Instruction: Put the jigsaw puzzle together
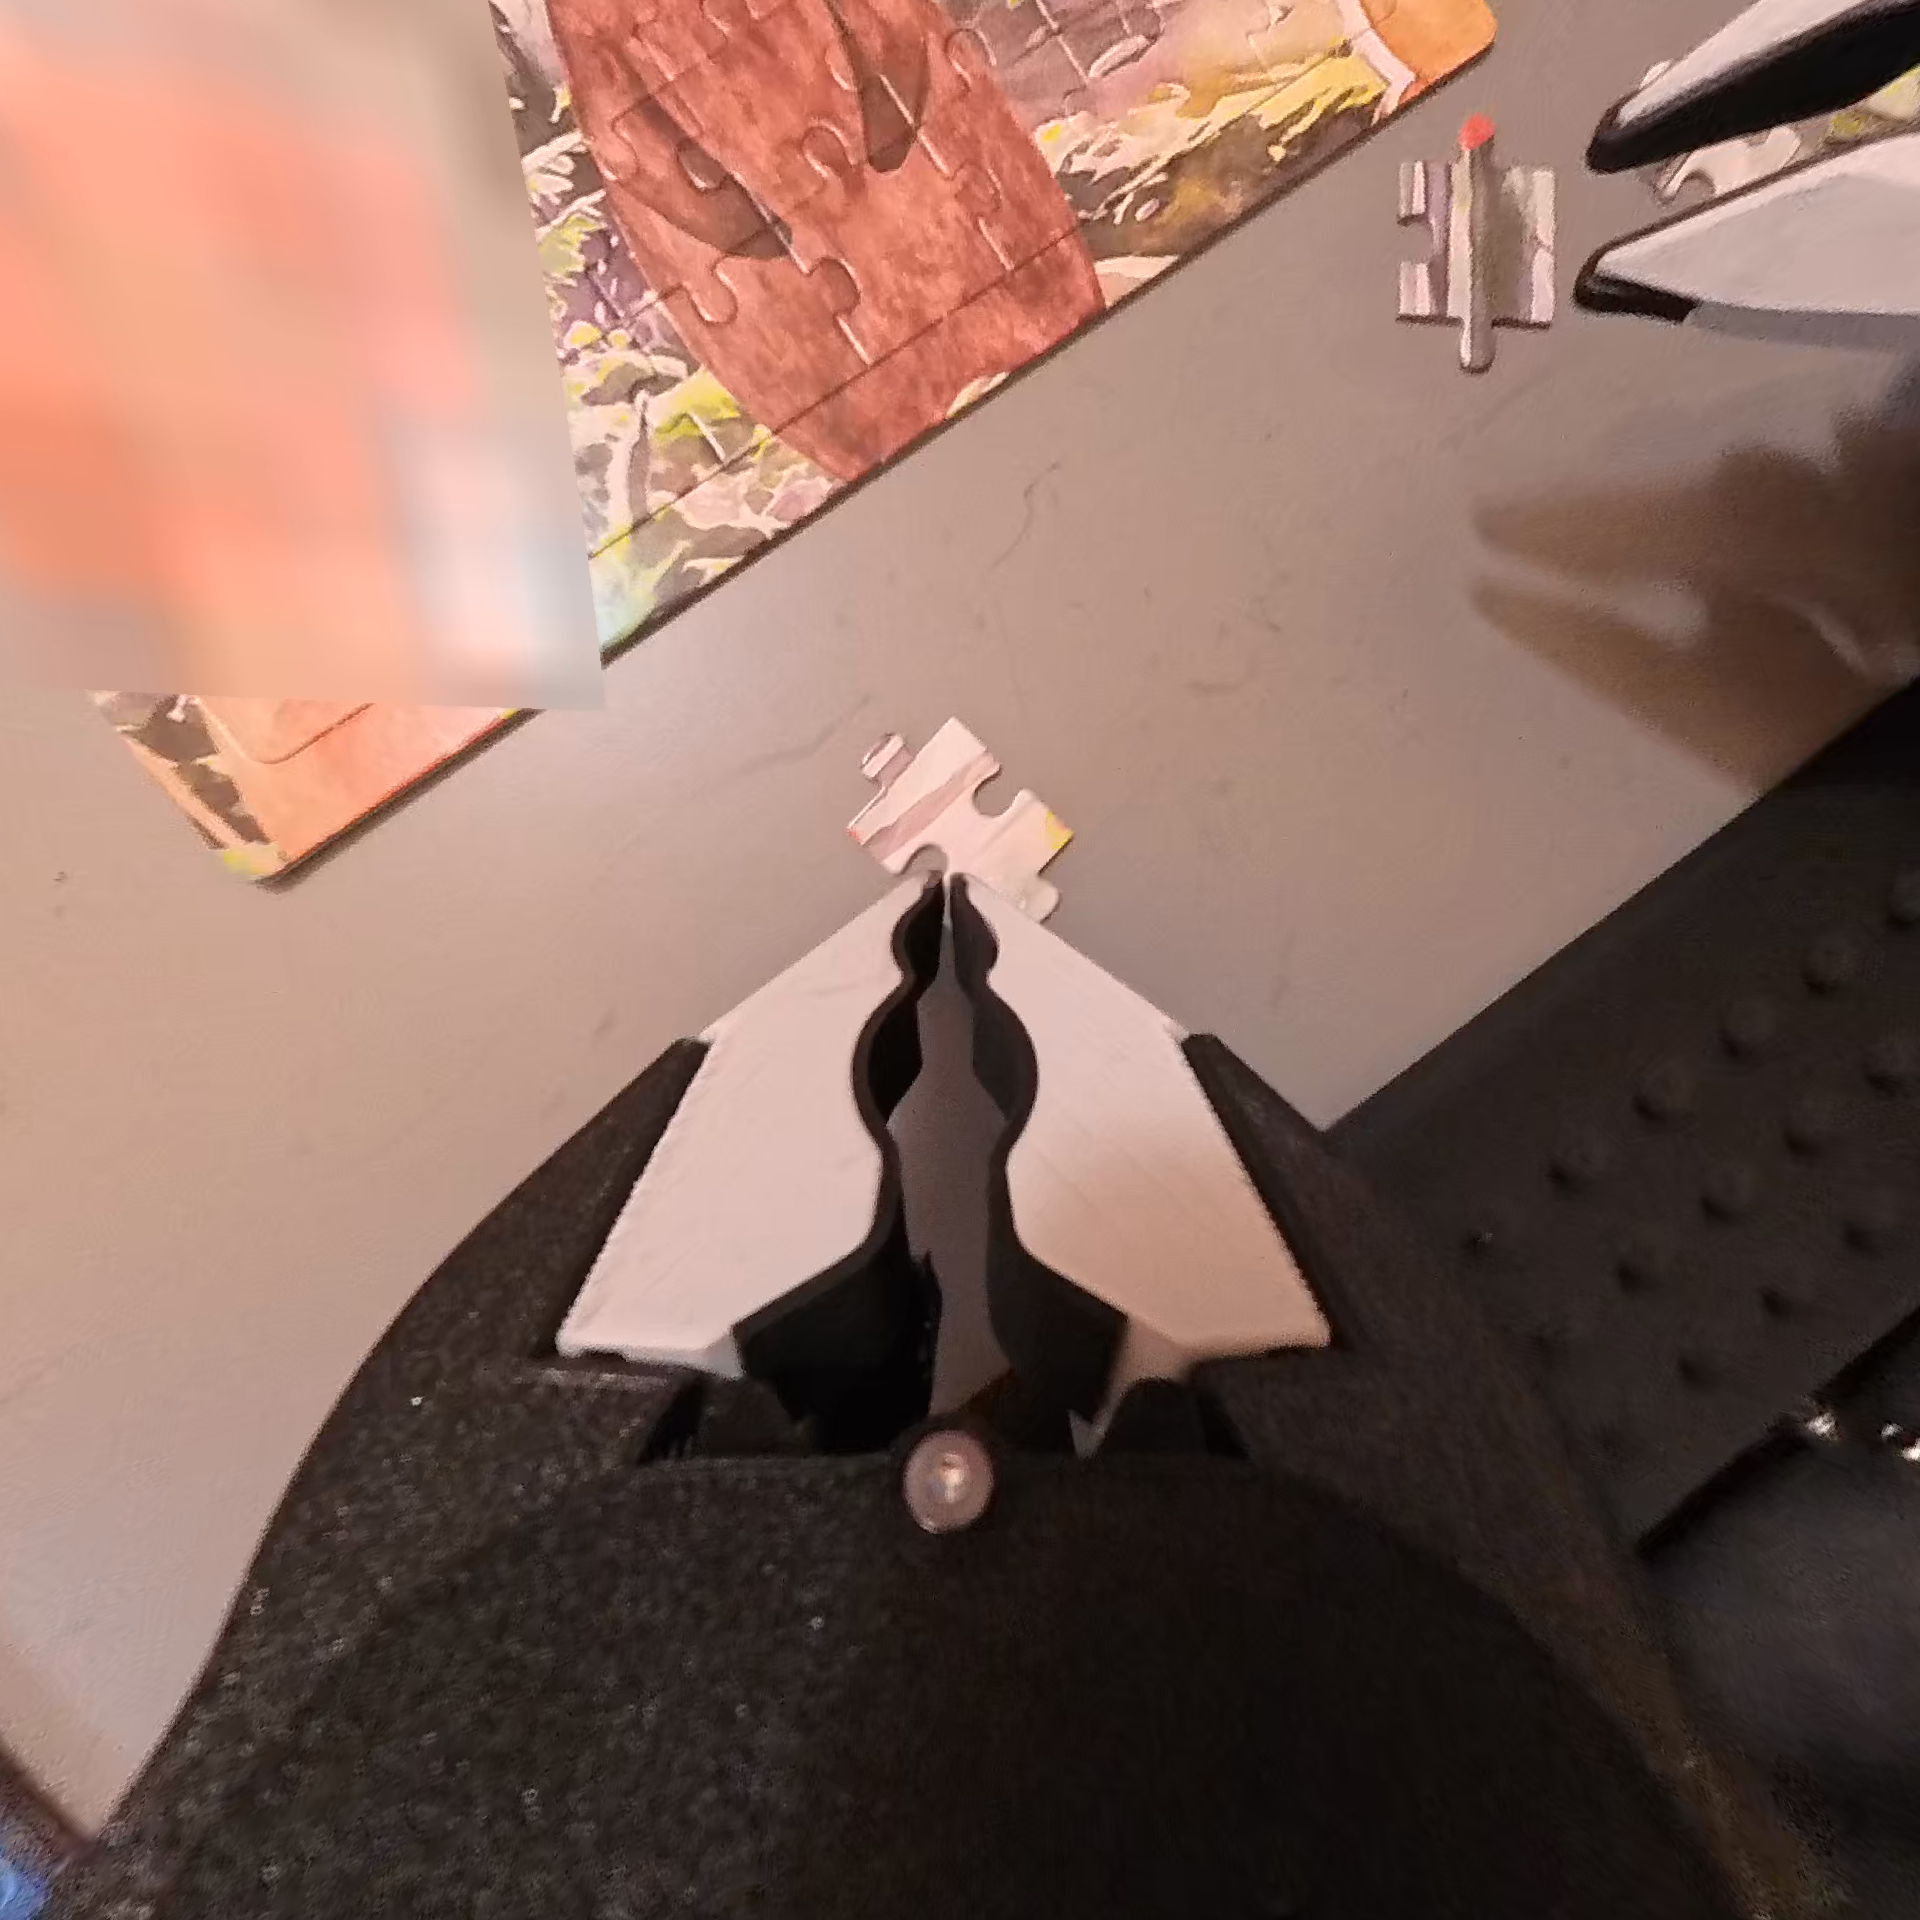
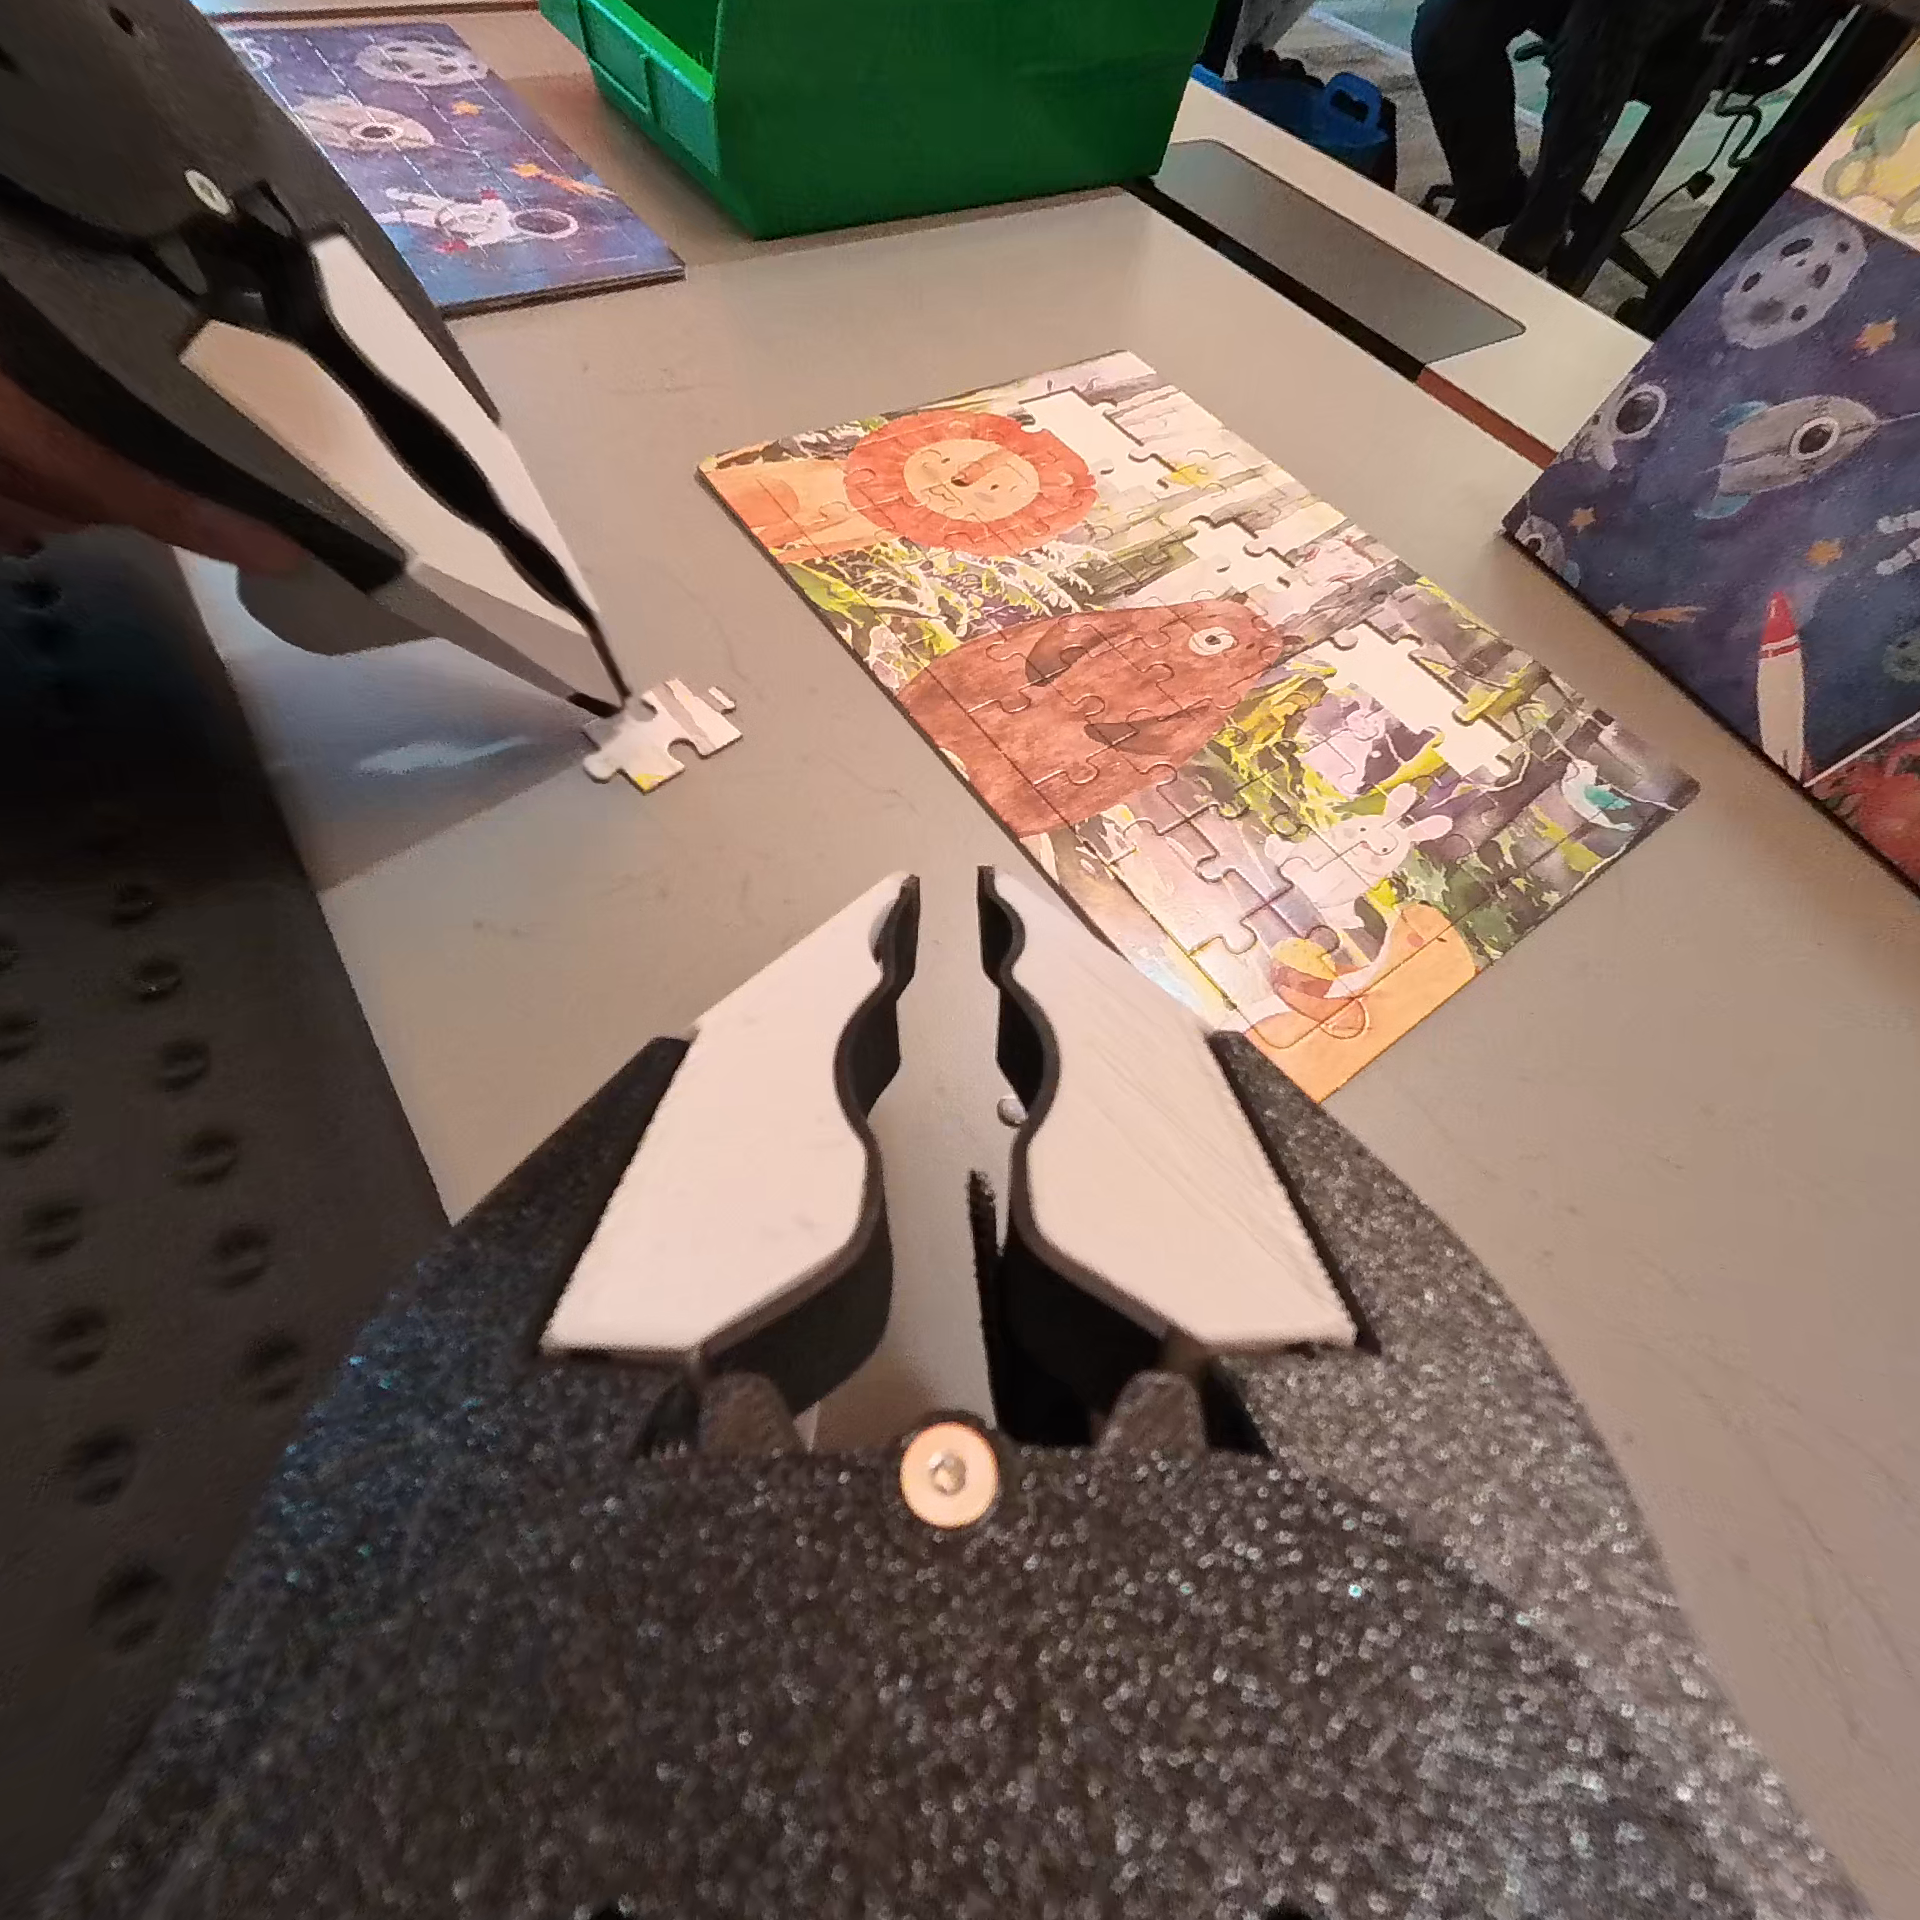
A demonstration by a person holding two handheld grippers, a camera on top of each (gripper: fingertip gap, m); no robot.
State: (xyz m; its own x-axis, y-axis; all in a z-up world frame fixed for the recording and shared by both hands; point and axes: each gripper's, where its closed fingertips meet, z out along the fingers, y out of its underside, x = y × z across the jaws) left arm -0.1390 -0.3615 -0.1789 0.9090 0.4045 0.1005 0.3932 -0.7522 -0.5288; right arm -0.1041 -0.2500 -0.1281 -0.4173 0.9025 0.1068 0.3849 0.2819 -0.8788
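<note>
- Your left gripper [image 1: 943,881] has its tips pressed together on the near edge of a loose pale jigsaw piece [image 1: 961,805], which lies flat on the grey desk [image 1: 1195,644] close to its near edge.
- The right wrist view confirms it: the left gripper [image 2: 613,701] slants down from the upper left, and its tips meet at the corner of that same piece [image 2: 665,740] (whether the piece is truly pinched or only pressed against the desk, you cannot tell from either view).
- Your right gripper [image 2: 948,883] hangs above the desk with its tips a little apart and nothing between them; bare desk shows through the gap.
- The animal jigsaw puzzle [image 2: 1195,707] lies flat toward the middle of the desk, well apart from the loose piece, with a lion at its far corner, a brown creature in the middle and a rabbit nearer you. Several white holes show along its far-right side.
- In the left wrist view a second loose piece [image 1: 1475,255], grey with a red tip, lies on the desk just off the corner of the puzzle [image 1: 883,260], beside the tips of the right gripper [image 1: 1590,218].
- A green bin [image 2: 883,94] stands at the far edge of the desk, a dark space-themed puzzle board [image 2: 468,166] lies flat at the far-left corner, and a space-themed picture panel [image 2: 1766,488] stands at the right edge.
</note>
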